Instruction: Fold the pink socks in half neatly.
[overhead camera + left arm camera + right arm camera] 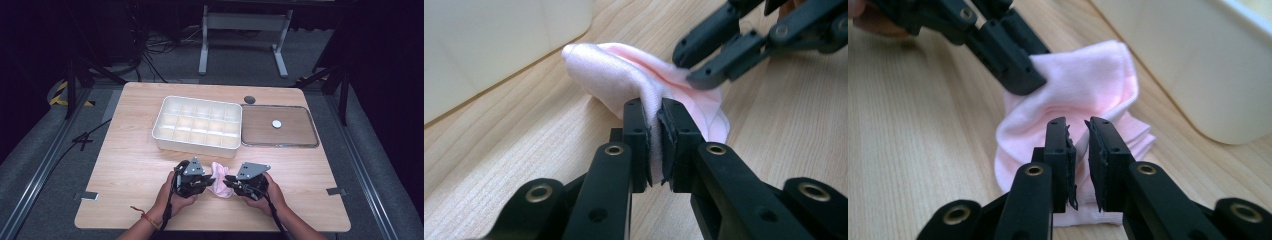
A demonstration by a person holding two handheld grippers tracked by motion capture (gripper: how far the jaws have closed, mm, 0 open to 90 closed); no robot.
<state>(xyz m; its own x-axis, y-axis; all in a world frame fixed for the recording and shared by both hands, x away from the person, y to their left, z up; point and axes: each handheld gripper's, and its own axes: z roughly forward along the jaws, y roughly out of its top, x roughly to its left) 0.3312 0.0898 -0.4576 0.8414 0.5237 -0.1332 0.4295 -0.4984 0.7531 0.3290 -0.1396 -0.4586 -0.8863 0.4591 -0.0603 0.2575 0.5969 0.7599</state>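
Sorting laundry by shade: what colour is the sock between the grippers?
Pale pink sock, plain with no pattern; clearest in the right gripper view.

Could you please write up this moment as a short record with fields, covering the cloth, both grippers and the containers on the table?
held item: pink cloth, bunched on the wooden table between the two grippers
left gripper: jaws shut on a fold of the cloth
right gripper: jaws nearly closed over the cloth's near edge; grip cannot be confirmed
divided bin: white, compartments look empty, just beyond the cloth
tray: flat, right of the bin, holding a small white disc
dark round piece: on the table behind the tray
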